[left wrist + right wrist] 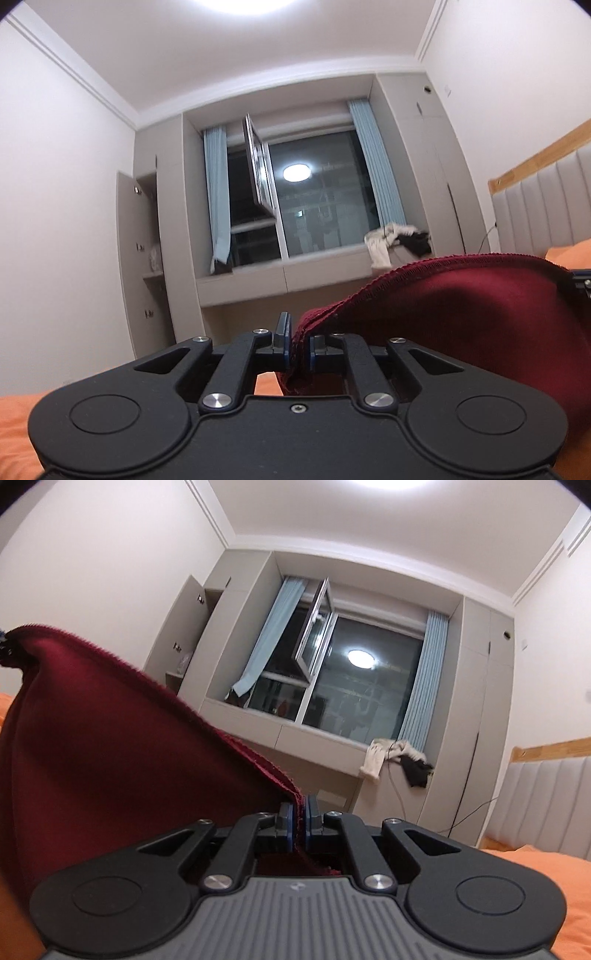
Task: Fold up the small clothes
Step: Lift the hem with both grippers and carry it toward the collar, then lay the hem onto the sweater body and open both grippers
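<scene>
holding the dark red garment aloft, left gripper and right gripper clamped on its hem, the other toward 3 and 9 o'clock, no fold made yet over the orange bed.

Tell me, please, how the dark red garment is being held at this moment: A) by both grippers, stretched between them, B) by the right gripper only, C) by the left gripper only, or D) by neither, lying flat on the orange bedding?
A: the dark red garment runs between the jaws of the left gripper and of the right gripper, spanning the gap between them.
</scene>
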{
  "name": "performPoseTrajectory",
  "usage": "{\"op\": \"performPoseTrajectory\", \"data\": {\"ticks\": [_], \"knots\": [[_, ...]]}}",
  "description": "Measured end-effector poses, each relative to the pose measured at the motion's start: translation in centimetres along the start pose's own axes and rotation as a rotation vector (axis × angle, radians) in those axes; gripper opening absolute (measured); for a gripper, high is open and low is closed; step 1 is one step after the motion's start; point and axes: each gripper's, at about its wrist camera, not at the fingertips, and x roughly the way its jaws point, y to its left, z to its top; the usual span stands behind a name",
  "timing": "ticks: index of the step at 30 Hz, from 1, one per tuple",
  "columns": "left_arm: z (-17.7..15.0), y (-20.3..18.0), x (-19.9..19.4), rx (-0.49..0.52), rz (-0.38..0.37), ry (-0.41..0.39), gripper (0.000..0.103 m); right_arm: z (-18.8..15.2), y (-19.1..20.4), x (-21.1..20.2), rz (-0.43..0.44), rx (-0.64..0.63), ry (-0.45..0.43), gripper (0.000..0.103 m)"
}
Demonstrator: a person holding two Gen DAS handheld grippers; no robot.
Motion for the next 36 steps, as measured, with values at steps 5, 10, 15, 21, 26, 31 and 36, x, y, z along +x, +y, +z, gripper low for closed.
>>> {"op": "performPoseTrajectory", "data": {"ticks": [5, 10, 15, 21, 26, 31, 36], "knots": [[-1.5, -0.1, 7.4, -0.008, 0.010, 0.101, 0.011, -1.8, -0.1, 6.7, -0.002, -0.049, 0.066, 0.007], [-4.2, 0.5, 14.7, -0.062, 0.006, 0.243, 0.011, -4.7, 1.3, 11.7, 0.054, -0.075, 0.189, 0.007], [-8.5, 1.4, 20.4, -0.098, 0.005, 0.374, 0.011, -7.2, 2.7, 14.3, 0.070, -0.123, 0.262, 0.009], [-12.8, 2.6, 22.9, -0.198, -0.007, 0.511, 0.011, -9.6, 4.6, 14.8, 0.064, -0.184, 0.295, 0.028], [-13.7, 2.9, 23.0, -0.227, 0.020, 0.542, 0.029, -10.0, 4.4, 15.2, 0.050, -0.161, 0.311, 0.036], [-14.0, 3.6, 22.6, -0.275, 0.056, 0.560, 0.061, -10.3, 4.6, 15.2, 0.015, -0.165, 0.318, 0.069], [-14.8, 4.6, 22.1, -0.320, 0.071, 0.593, 0.066, -10.6, 4.0, 15.2, -0.015, -0.130, 0.333, 0.097]]}}
